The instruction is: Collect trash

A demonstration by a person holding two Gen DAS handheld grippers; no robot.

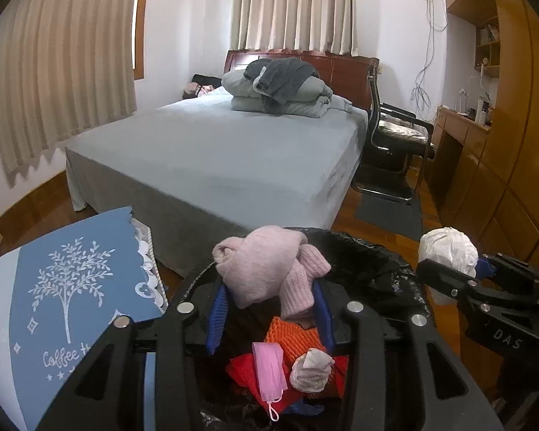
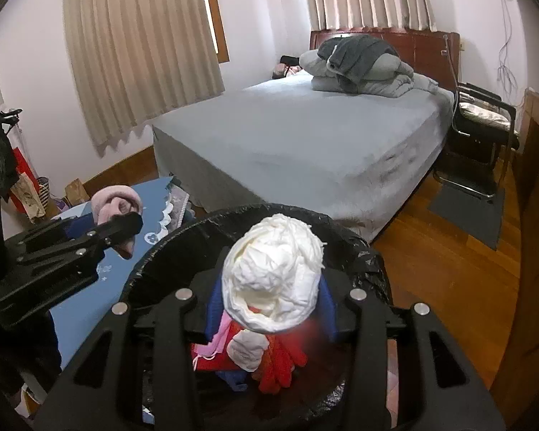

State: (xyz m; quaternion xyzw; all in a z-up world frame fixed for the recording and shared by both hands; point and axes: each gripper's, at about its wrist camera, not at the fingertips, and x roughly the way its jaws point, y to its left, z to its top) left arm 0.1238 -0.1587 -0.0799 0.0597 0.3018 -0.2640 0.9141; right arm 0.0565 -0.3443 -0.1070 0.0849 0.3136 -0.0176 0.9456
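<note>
My left gripper is shut on a pink knitted sock and holds it over a bin lined with a black bag. My right gripper is shut on a crumpled white paper ball above the same bin. Inside the bin lie an orange net, a pink face mask, a white tissue wad and red scraps. The right gripper with the paper ball shows at the right of the left wrist view. The left gripper with the sock shows at the left of the right wrist view.
A table with a blue cloth printed with a white tree stands left of the bin. A bed with a grey sheet lies behind. A black chair and a wooden desk stand at the right. Paper bags sit by the left wall.
</note>
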